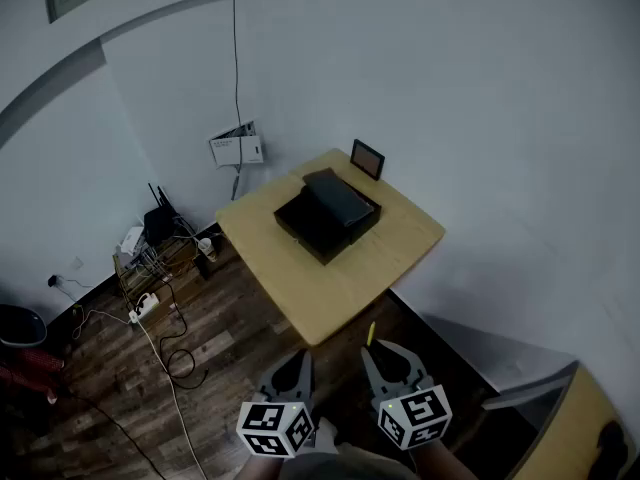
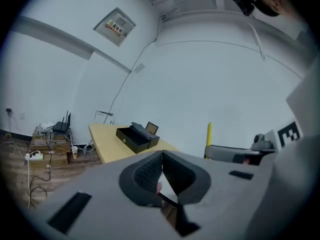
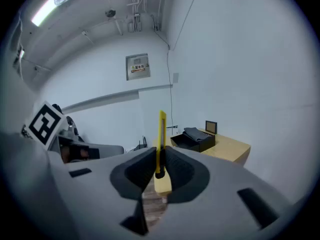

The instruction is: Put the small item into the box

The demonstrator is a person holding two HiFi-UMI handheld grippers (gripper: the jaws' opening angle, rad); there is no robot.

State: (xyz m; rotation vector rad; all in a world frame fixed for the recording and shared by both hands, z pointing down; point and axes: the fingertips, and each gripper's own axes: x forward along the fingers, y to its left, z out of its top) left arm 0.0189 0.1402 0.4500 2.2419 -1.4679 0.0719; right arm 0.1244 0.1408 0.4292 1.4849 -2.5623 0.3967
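- The right gripper (image 1: 378,354) pinches the yellow item (image 1: 370,334), a thin, flat stick that may be a small craft knife. Its jaws press on the item's lower end, and the rest stands up past the tips.
- The right gripper view shows the grip: the yellow item (image 3: 161,134) stands upright and centred between the two dark pads.
- The left gripper (image 1: 296,364) has its jaws pressed together at the tips, with nothing that I can make out between them. It hangs just beside the right one.
- Both grippers are off the worktop (image 1: 395,250), on the near side of its near corner and above the wooden floor (image 1: 120,368).
- The black box (image 1: 326,216) sits around the middle of the worktop, a little toward the far corner. It is open, and its lid lies across the far side, leaving the tray on the near side free.
- A small frame (image 1: 367,158) stands at the far corner, just behind the box.
- Step in hand, as I judge it: the item is picked up and carried, but the drop has not begun.
- The next move calls for bringing the right gripper forward over the near edge until it is above the open tray.
- It should then lower the item, tilt it flat to fit the tray, and spread the jaws there.
- The left gripper could steady the box at its near wall, keeping clear of the lid.
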